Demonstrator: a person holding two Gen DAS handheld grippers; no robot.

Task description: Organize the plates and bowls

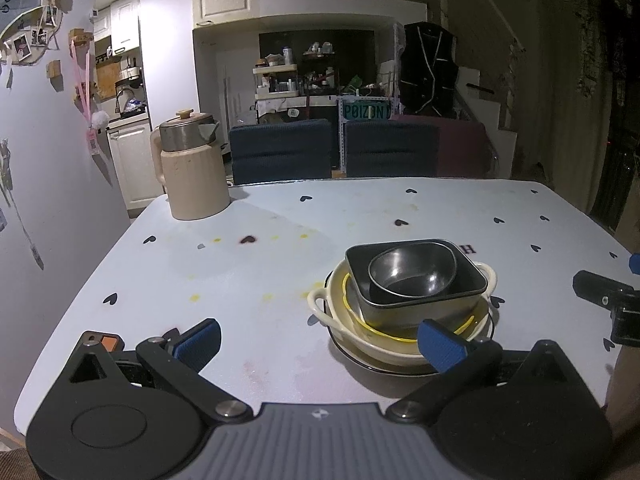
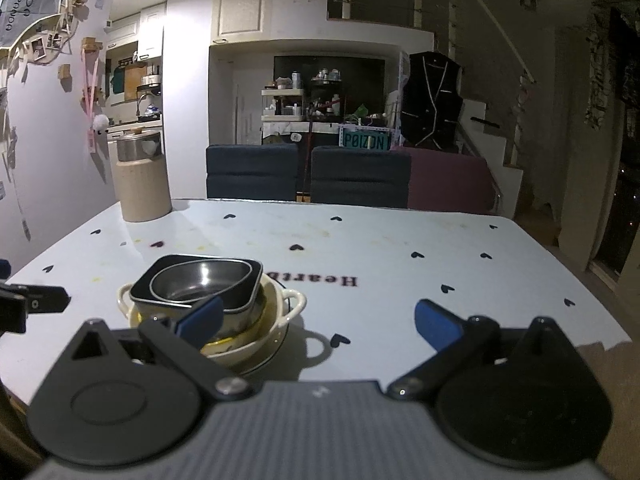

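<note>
Left wrist view first: my left gripper [image 1: 318,340] is wide open and holds nothing, its 2 blue pads spread apart over the table [image 1: 248,280]. The stack of dishes [image 1: 404,300] sits just in front of the right-hand pad. From bottom to top I count a dark-rimmed plate [image 1: 400,370], a cream bowl with 2 handles [image 1: 332,320], a square black dish [image 1: 416,280] and a small metal bowl [image 1: 412,274] nested inside it. A yellow rim shows between the cream bowl and the black dish, maybe 1 more piece, but I cannot tell for sure. I judge the task nearly done, because no loose plate or bowl lies elsewhere on the table in this view. A beige kettle [image 1: 192,168] stands well apart at the far left corner, and 2 dark chairs [image 1: 282,150] are behind the table. Part of my other gripper shows at the right edge.

Right wrist view: my right gripper [image 2: 318,326] is also wide open and empty. The same stack lies at its left side, partly hidden behind the left pad. The black dish looks a little tilted on the cream bowl, so it may need straightening. Nothing stands between the grippers and the stack.
</note>
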